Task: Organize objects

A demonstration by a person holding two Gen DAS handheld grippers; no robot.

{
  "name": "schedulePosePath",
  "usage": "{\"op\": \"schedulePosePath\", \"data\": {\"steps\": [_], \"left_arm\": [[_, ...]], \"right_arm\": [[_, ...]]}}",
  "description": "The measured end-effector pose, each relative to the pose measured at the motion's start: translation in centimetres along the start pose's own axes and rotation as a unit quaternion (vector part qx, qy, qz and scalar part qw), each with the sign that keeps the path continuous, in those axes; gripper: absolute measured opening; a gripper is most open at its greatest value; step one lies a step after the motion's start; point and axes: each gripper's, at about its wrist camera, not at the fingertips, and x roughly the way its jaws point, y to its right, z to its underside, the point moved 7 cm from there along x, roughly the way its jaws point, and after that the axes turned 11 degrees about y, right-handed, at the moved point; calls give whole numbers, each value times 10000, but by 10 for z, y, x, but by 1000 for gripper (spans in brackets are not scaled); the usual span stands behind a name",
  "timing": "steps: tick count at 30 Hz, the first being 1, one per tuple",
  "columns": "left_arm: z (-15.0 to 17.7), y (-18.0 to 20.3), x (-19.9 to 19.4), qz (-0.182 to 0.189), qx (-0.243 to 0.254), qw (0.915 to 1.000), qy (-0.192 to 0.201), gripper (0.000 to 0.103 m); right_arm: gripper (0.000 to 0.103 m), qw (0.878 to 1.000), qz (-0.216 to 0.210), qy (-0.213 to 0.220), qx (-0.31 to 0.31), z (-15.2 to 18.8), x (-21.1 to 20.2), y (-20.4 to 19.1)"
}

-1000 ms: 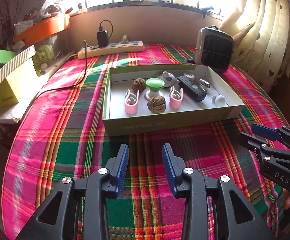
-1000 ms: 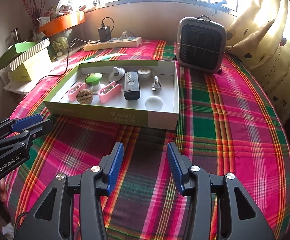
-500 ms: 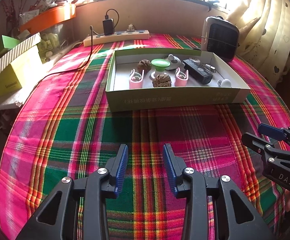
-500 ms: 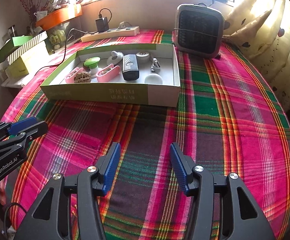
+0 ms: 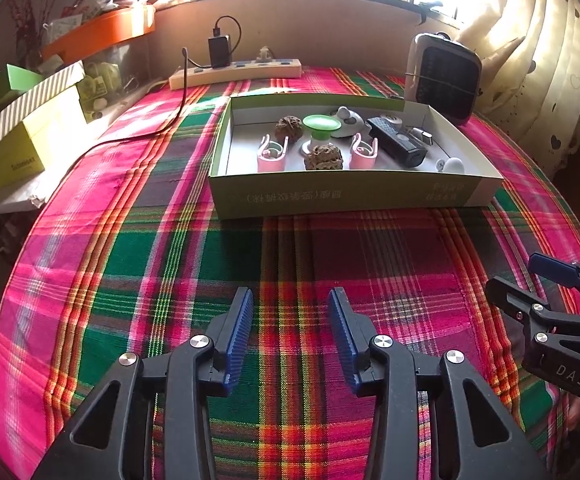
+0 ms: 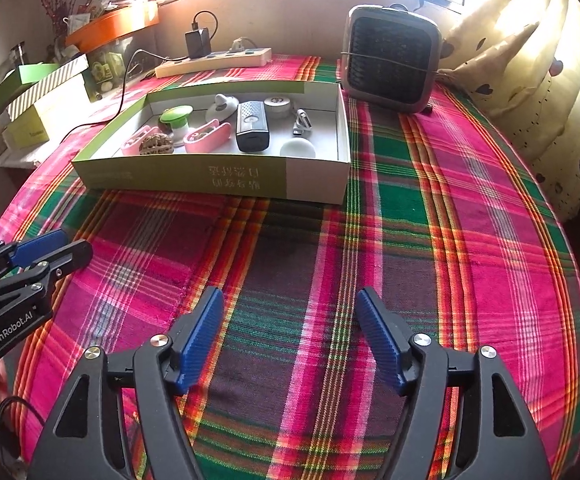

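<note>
Sitting at far left beside the bench: stacked cardboard boxes (image 5: 30, 120), an orange tray (image 5: 98, 32) above them. Lying along the back edge under the window: a power strip (image 5: 236, 74) with a black charger (image 5: 218, 51) plugged in, its cable trailing forward over the plaid cloth (image 5: 170, 264).

Hovering over bare cloth at lower left: left tool (image 5: 290, 334), blue pads parted by a moderate gap, having just been opening, gripping nothing.

Resting mid-bench, well ahead of both tools: a shallow green box (image 5: 349, 196). Lying inside, left to right: a pink clip (image 5: 272, 156), a walnut (image 5: 289, 129) behind it, a green-topped piece (image 5: 321, 126), a second walnut (image 5: 323, 158) in front, another pink clip (image 5: 363, 155), a white item (image 5: 347, 119) toward the back, a black device (image 5: 395, 142), a small metal part (image 5: 421, 136), a white round piece (image 5: 453, 166).

Hanging over the cloth at right: right tool (image 6: 291, 344), pads spread wide, having just been opening, also holding nothing.

Standing at the back right corner: a small heater (image 6: 391, 64), curtain (image 6: 529, 60) draping beyond.
</note>
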Motion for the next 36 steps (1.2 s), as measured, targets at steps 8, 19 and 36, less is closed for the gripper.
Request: {"op": "schedulePosePath", "data": {"steps": [8,19,36], "left_arm": [[0,5,1,-5,52,10000,-24,48],[0,7,1,-19,27,10000,-33,52],[0,6,2,-21,25,10000,-33,52]], "right_arm": [[79,9999,77,-39,81,2,-1,4],[82,9999,110,-53,97,2,1,6],[83,9999,112,-52,101,3,0,5]]}}
